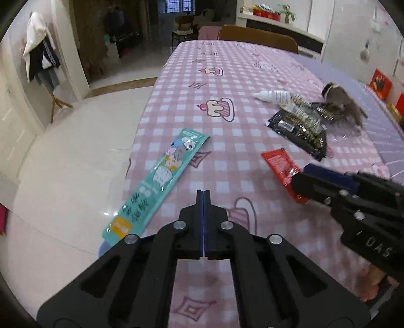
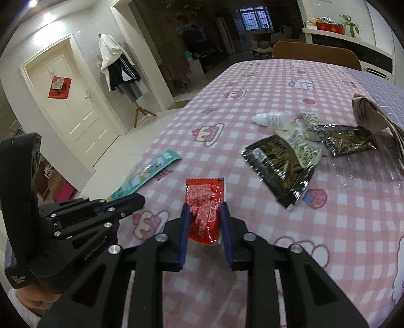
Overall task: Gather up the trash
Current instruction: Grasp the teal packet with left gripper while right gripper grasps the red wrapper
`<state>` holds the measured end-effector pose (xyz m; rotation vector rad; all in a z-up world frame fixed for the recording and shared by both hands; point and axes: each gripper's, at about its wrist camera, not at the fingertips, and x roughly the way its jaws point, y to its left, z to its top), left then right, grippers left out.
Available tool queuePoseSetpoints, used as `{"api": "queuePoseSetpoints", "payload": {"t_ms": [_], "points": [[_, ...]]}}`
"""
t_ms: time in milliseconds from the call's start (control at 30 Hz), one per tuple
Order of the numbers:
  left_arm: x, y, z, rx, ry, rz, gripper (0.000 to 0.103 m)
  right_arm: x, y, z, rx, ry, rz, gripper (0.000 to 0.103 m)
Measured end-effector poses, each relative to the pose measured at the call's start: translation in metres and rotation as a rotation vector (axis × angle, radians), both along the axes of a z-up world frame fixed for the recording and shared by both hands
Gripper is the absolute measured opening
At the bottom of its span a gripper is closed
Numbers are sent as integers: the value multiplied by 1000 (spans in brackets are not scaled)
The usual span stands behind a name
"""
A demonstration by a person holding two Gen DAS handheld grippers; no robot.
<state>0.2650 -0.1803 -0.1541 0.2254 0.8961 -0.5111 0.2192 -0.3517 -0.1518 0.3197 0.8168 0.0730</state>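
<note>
1. Jaws of the right gripper (image 2: 205,222) are held partly open, one on each side of the red wrapper (image 2: 205,201), which lies flat on the checked tablecloth (image 2: 277,83); nothing is squeezed yet
2. Jaws of the left gripper (image 1: 203,201) are pressed together with nothing held
3. The wrapper looks thin, light, crinkly and slippery, so its near edge is best pinched
4. Farther out, a teal packet (image 1: 161,176), black packets (image 2: 280,166) and a small white bottle (image 2: 272,118) are seen

floor (image 1: 75,151): glossy white tile | door (image 2: 73,101): white, panelled | coat rack (image 2: 118,68): draped clothes | window (image 2: 252,17): dark
</note>
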Motion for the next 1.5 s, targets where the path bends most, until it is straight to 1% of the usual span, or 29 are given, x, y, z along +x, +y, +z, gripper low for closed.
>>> {"api": "queuePoseSetpoints", "payload": {"t_ms": [33,100,133,200,233,267,300,333,367,533,633,667,700,733,767,800,900,933,1000,1067,1133,1333,1400,1433,1500], "points": [[-3,5,4,-25,-19,13,0,-1,3,0,0,3,7,23],[-8,15,13,-87,-50,13,1,-3,5,0,6,1,10,23],[-9,19,17,-95,-57,19,1,-4,6,0,4,0,10,23],[-7,25,21,-64,-73,45,2,-4,6,1,8,-6,4,23],[-5,28,21,-60,-75,47,16,-3,6,2,9,-10,3,23],[-3,31,20,-56,-76,53,61,-2,7,2,12,-13,3,23],[0,33,20,-50,-87,62,78,0,7,3,13,-16,2,23],[1,35,19,-41,-122,63,80,2,8,3,14,-20,2,23],[3,34,17,-22,-126,50,80,5,8,4,16,-23,3,23],[22,30,1,48,-93,15,80,20,12,3,24,-34,4,23],[37,32,-11,61,-44,12,79,25,14,3,30,-37,4,23],[41,35,-12,33,-31,9,76,28,14,2,32,-36,5,23],[44,36,-11,22,-18,4,75,30,15,1,33,-35,8,23],[47,38,-11,4,1,-3,69,32,16,1,34,-34,10,23],[48,39,-11,-9,13,-11,60,33,17,1,34,-33,11,23],[49,40,-11,-35,36,-25,58,34,19,0,35,-33,13,23],[50,46,-13,-63,56,-23,56,37,23,-1,37,-33,19,23],[50,47,-13,-69,61,-19,53,37,24,-1,38,-33,20,23],[50,51,-13,-80,64,-1,45,37,25,0,41,-35,20,23],[51,57,-11,-89,65,28,33,36,26,1,44,-35,23,23],[51,62,-10,-95,66,47,28,35,28,2,45,-37,24,23],[42,71,-7,-123,50,97,27,31,37,5,34,-46,31,23],[38,78,-4,-151,43,115,27,32,40,5,33,-48,39,23],[35,83,-1,-178,41,122,27,31,43,5,28,-50,43,23],[31,91,3,-200,33,134,27,32,48,6,29,-52,54,23]]}}
